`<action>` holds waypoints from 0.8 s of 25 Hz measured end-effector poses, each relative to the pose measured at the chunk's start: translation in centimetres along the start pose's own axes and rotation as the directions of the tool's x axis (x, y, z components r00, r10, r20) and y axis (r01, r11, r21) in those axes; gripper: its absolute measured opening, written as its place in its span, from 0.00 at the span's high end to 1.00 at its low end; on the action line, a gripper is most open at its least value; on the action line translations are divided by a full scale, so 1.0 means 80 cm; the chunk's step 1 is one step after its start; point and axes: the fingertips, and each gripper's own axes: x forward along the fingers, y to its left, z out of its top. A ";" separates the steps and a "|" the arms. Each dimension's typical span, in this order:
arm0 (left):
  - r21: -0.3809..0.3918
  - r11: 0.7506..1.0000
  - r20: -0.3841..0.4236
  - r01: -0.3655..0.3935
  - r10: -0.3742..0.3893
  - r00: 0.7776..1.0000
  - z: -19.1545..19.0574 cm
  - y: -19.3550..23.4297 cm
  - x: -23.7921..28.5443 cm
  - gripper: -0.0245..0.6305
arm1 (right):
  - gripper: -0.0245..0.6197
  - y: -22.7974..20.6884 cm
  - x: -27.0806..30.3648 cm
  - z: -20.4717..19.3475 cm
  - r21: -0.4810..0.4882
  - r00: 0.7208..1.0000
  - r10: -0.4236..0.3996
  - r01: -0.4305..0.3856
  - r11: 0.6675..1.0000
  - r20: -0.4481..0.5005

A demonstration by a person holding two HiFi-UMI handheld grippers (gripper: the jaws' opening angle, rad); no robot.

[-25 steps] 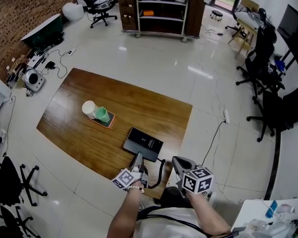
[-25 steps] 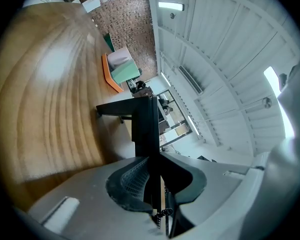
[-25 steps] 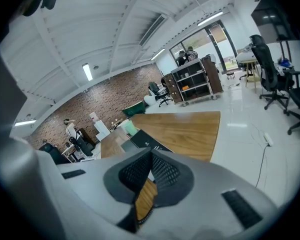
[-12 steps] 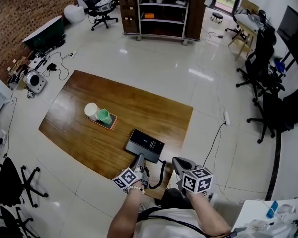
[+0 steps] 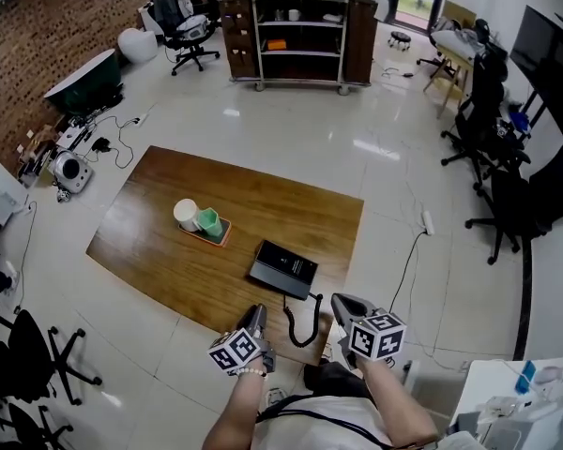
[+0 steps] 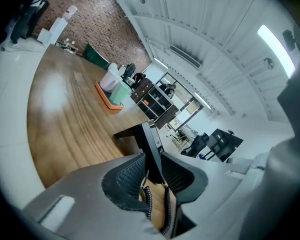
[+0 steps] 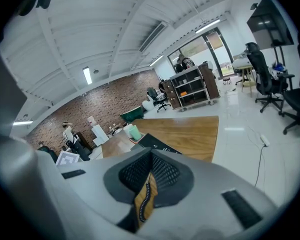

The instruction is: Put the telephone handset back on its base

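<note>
Our wooden worktop [image 5: 169, 242] stands on a glossy white floor [image 5: 310, 139], with open room on every side. The telephone [image 5: 283, 268] lies by its near edge, with its coiled cord [image 6: 148, 200] looping there. Left tongs [image 5: 255, 311] are spread, closing on nothing; right tongs [image 5: 337, 301] are pressed together, empty.

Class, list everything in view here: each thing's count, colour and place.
table: one, brown, mid-floor
phone: one, black, table's near end
cord: one, black, table's near corner
tray: one, orange, on table
white cup: one, on tray
green cup: one, on tray
shelf unit: one, dark, far wall
chairs: several, black, room's edges
left gripper: one, grey, jaws closing, nothing between them
right gripper: one, grey, shut, beside the left
</note>
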 end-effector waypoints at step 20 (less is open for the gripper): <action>0.468 0.876 -0.135 0.115 -0.058 0.989 -0.013 -0.083 -0.157 0.96 | 0.94 0.099 -0.103 -0.093 0.000 0.988 -0.135 0.136 0.991 0.075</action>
